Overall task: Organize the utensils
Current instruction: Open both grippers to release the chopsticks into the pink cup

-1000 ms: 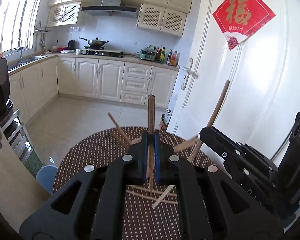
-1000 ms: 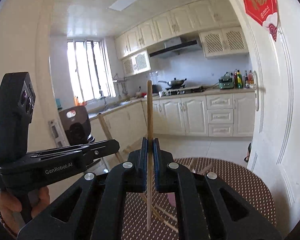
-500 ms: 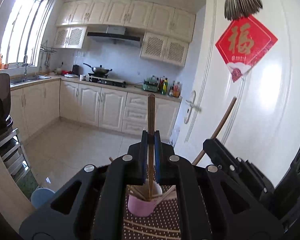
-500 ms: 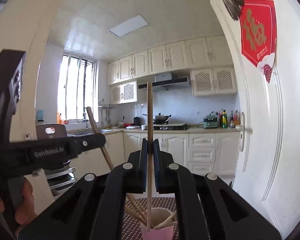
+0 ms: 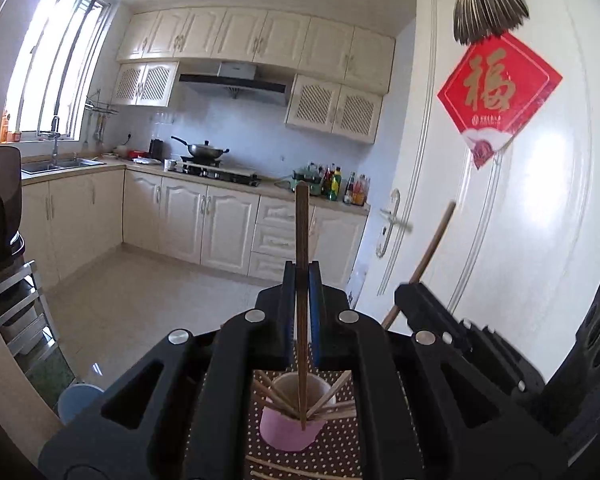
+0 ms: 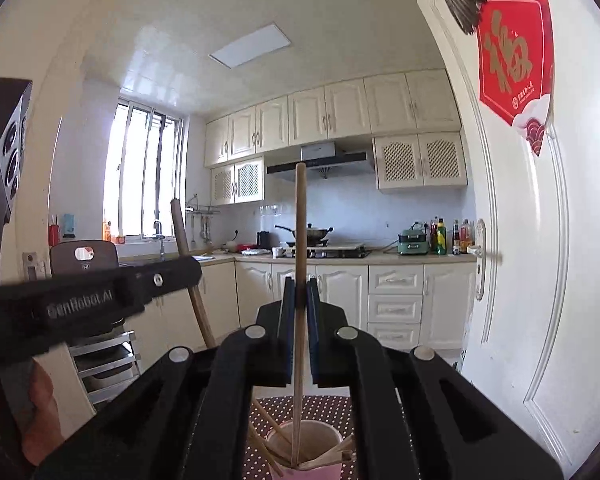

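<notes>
While both grippers' fingers clamp upright chopsticks, left gripper (image 5: 300, 304), right gripper (image 6: 299, 316), pink cup (image 5: 286, 432) holding several chopsticks (image 5: 332, 394)

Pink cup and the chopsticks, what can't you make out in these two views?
- Cup base, right view: cut off by the bottom edge.
- Whether the chopstick tip touches the cup bottom, both views: hidden inside the cup.
- Table, both views: mostly hidden by the tool bodies.
- Loose chopsticks, left view: ends hidden by the tool.
</notes>
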`<move>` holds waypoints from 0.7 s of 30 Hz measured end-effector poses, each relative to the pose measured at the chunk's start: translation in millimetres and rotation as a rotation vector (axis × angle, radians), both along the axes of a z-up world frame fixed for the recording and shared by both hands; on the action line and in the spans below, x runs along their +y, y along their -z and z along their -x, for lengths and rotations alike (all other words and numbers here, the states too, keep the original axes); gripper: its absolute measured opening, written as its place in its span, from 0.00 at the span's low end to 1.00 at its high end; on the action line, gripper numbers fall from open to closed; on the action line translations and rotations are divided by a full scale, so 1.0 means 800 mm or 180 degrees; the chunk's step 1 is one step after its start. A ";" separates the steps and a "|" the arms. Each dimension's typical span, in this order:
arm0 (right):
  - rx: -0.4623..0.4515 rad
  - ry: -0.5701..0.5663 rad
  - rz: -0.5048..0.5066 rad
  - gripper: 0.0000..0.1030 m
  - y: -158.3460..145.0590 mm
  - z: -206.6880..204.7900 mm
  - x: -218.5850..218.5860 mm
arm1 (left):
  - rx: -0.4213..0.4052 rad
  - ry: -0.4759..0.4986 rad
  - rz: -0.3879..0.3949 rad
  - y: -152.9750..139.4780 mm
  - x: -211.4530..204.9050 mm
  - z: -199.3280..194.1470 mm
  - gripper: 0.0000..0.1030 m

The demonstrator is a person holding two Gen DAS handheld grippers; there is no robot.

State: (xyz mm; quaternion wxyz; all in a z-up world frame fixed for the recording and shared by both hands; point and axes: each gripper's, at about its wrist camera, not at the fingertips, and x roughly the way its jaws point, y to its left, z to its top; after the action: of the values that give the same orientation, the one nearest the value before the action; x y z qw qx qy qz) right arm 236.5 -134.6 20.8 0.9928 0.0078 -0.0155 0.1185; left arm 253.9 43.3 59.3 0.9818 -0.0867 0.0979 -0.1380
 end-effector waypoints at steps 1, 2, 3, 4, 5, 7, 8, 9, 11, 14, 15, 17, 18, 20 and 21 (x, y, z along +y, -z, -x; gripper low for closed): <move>0.0015 -0.0003 0.0012 0.04 0.000 -0.001 0.000 | -0.0020 0.0000 0.0008 -0.003 0.000 0.000 0.06; 0.0023 -0.0006 0.0015 0.04 0.001 -0.002 0.000 | -0.0059 -0.0013 0.0028 -0.005 0.000 0.001 0.06; 0.0034 -0.0009 0.0016 0.04 0.002 -0.003 0.000 | -0.0079 -0.0022 0.0034 -0.006 0.000 0.002 0.07; 0.0047 -0.0010 0.0008 0.04 0.004 -0.005 -0.002 | -0.0091 -0.0012 0.0043 -0.008 0.000 0.003 0.06; 0.0062 -0.0012 0.0003 0.04 0.004 -0.005 -0.003 | -0.0099 -0.0008 0.0053 -0.009 0.000 0.003 0.06; 0.0064 0.0007 -0.0010 0.04 0.005 -0.005 -0.006 | -0.0177 -0.0054 0.0054 -0.009 -0.002 0.006 0.06; 0.0073 0.0013 -0.0007 0.04 0.006 -0.006 -0.007 | -0.0195 -0.0049 0.0040 -0.008 -0.003 0.006 0.06; 0.0077 0.0012 -0.0014 0.04 0.007 -0.005 -0.007 | -0.0186 -0.0034 0.0033 -0.007 -0.005 0.005 0.06; 0.0108 0.0009 -0.0024 0.04 0.008 -0.006 -0.008 | -0.0136 -0.0037 -0.0002 0.002 -0.010 -0.001 0.07; 0.0136 -0.0003 -0.0026 0.04 0.010 -0.005 -0.007 | -0.0112 -0.0050 -0.0060 0.012 -0.014 -0.004 0.06; 0.0142 -0.0008 -0.0028 0.04 0.010 -0.005 -0.008 | -0.0117 -0.0062 -0.0072 0.015 -0.014 -0.003 0.07; 0.0169 -0.0020 -0.0027 0.04 0.011 -0.005 -0.007 | -0.0123 -0.0053 -0.0109 0.017 -0.014 -0.002 0.07; 0.0176 -0.0020 -0.0028 0.04 0.012 -0.005 -0.008 | -0.0123 -0.0059 -0.0126 0.018 -0.015 -0.001 0.07; 0.0204 -0.0023 -0.0038 0.04 0.013 -0.006 -0.008 | -0.0124 -0.0074 -0.0153 0.017 -0.015 0.000 0.07; 0.0216 -0.0029 -0.0055 0.04 0.014 -0.006 -0.008 | -0.0116 -0.0068 -0.0134 0.016 -0.014 0.000 0.07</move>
State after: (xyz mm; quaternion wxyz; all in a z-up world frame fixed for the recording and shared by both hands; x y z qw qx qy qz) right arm 241.2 -141.3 9.5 0.9921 0.0205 0.0173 0.1225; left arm 254.0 32.4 46.1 0.9864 -0.0645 0.0819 -0.1269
